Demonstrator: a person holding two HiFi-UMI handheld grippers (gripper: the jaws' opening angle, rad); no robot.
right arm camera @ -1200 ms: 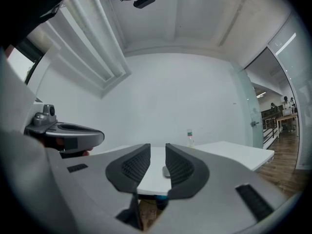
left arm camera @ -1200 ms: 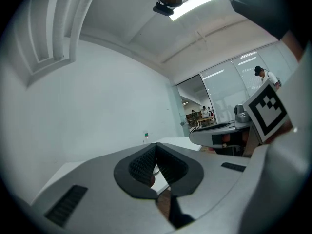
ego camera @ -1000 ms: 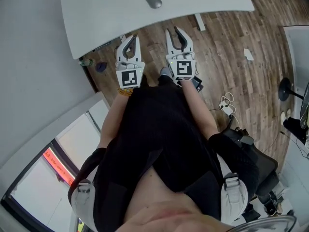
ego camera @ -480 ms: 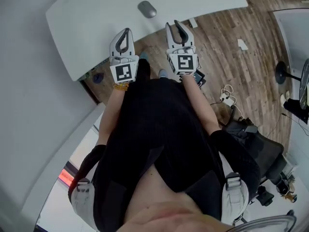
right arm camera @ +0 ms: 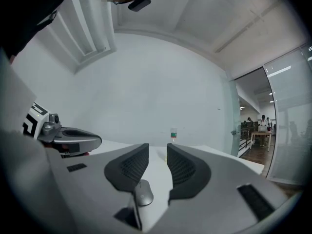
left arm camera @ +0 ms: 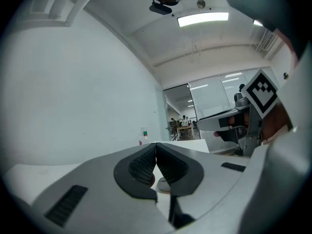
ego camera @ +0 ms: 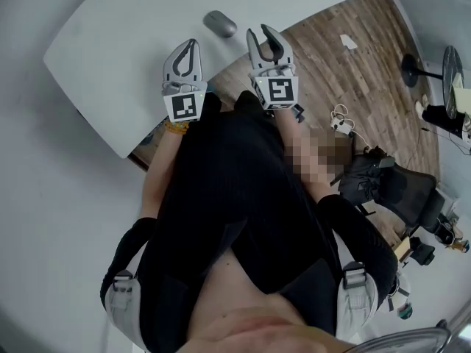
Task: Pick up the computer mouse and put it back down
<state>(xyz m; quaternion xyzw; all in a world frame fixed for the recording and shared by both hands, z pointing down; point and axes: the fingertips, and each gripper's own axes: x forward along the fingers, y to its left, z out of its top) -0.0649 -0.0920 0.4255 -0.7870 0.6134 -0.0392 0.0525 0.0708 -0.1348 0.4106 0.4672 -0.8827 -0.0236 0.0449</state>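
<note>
Right gripper view: the mouse point(right arm camera: 144, 197) lies on the white desk point(right arm camera: 157, 177) just ahead of the right claw point(right arm camera: 157, 152), showing low in its gap. The jaws have just been opening and stand slightly apart, with nothing between them. Head view: the mouse sits apart, up-left of that claw. The left claw point(ego camera: 190, 46) is closed and empty.

Grey computer mouse point(ego camera: 220, 23) lies on white table point(ego camera: 140, 31).
</note>
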